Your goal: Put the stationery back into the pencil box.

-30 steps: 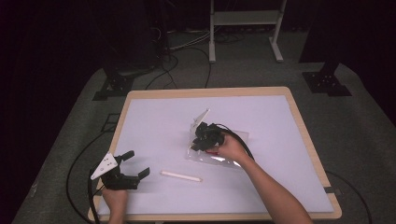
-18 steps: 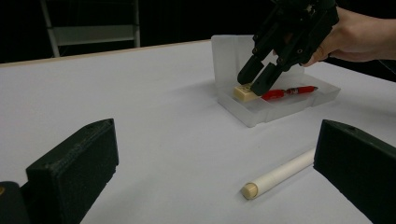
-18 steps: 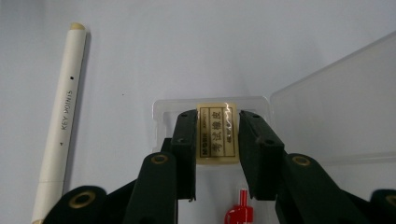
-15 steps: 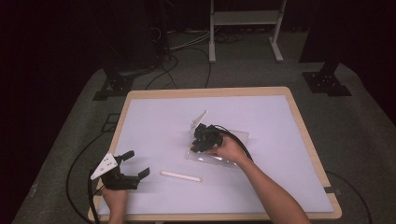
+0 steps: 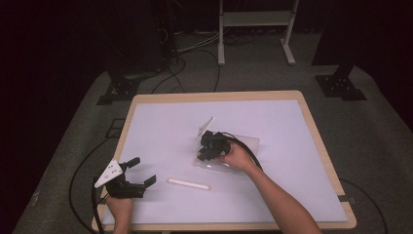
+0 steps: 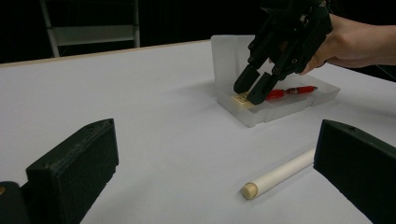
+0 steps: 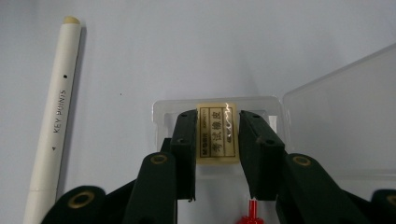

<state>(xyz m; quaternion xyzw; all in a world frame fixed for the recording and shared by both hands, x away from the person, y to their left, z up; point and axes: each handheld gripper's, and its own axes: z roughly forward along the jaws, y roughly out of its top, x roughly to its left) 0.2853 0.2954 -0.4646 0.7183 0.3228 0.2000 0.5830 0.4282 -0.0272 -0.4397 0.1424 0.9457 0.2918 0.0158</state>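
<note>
From above, my right tongs sit in the clear case; their own camera shows them pinching the eraser there. My left tongs stand spread by the white pen on the surface.

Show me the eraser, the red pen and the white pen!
eraser [image 7: 216, 134], right gripper view, its label.
red pen [image 6: 292, 91], left gripper view, its barrel.
white pen [image 5: 188, 184], high view, mid-barrel.

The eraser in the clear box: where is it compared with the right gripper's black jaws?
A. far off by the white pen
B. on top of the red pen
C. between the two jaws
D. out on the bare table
C: in the right gripper view the eraser sits in the clear box between the jaws of the right gripper, one on each side.
</note>
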